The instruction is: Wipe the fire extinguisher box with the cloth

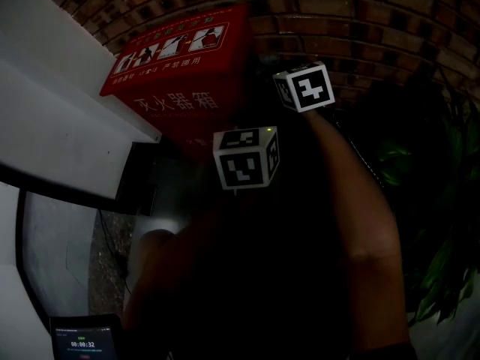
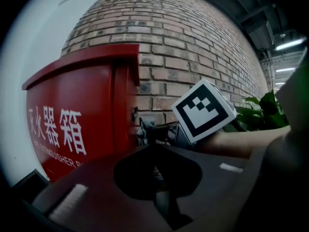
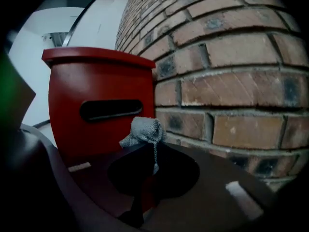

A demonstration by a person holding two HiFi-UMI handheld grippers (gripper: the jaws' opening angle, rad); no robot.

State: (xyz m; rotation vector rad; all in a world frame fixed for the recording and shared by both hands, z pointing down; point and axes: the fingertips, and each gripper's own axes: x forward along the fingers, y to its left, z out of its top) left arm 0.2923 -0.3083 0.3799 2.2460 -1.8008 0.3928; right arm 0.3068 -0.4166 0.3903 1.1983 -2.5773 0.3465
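**Right end of the box, cloth presented for a wiping pass.**

The red box (image 1: 180, 88) stands at the far left against the brick wall (image 3: 231, 81). Its long axis runs left to right along the wall, and its sloped lid (image 1: 172, 40) faces up toward you.

Your right hand-held gripper (image 3: 153, 149) pinches a bunched grey cloth (image 3: 144, 129). The jaws are closed on the cloth's tail, and the wad stands proud of the tips. Ahead of this gripper and slightly left lies the box's right end panel, marked by a dark slot (image 3: 111, 109). The cloth shows against the lower part of that panel, near the corner where box meets wall. Whether cloth and panel touch cannot be told.

Your left hand-held gripper (image 2: 153, 148) has its jaws pressed together on nothing. It hangs nearer to you, off the box's front right corner, and looks along the lettered front face.

The right hand is therefore the one closer to the end panel, and it carries the cloth.

Judgement: the coming stroke turns on the panel lying ahead-left of the cloth. Press leftward onto the metal, then travel up toward the slot or back toward yourself along the panel. The wall just to the right leaves little room, so the likely fault is rubbing brick instead of box.
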